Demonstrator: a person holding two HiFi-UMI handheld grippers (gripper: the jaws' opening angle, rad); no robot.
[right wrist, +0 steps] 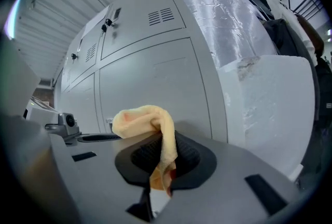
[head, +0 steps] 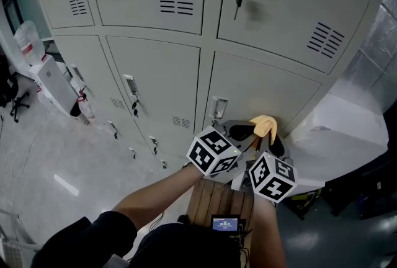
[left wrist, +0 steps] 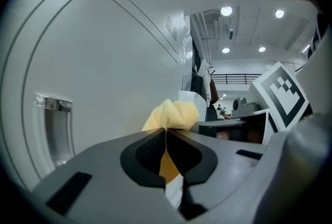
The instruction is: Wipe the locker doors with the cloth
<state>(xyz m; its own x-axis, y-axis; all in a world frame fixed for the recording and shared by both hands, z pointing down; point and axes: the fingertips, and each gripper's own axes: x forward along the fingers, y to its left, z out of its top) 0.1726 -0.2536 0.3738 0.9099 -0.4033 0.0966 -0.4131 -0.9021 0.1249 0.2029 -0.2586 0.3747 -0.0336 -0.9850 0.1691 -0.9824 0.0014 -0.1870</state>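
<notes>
Both the left gripper (left wrist: 166, 132) and right gripper (right wrist: 163, 145) pinched the yellow cloth (head: 265, 124).
It looked bunched; spreading it flat on the locker door (head: 260, 90) would wipe better.

In the head view, marker cubes hide the jaws of the left gripper (head: 247, 134) and right gripper (head: 273, 141). Only a bunched end of the soft yellow cloth (head: 264, 125) shows. In both gripper views its lower part disappears between the clamped jaws. The top grey metal locker doors (head: 291, 6) are cut off by the upper edge. Print on the small lit screen (head: 225, 223) is too small to read.
</notes>
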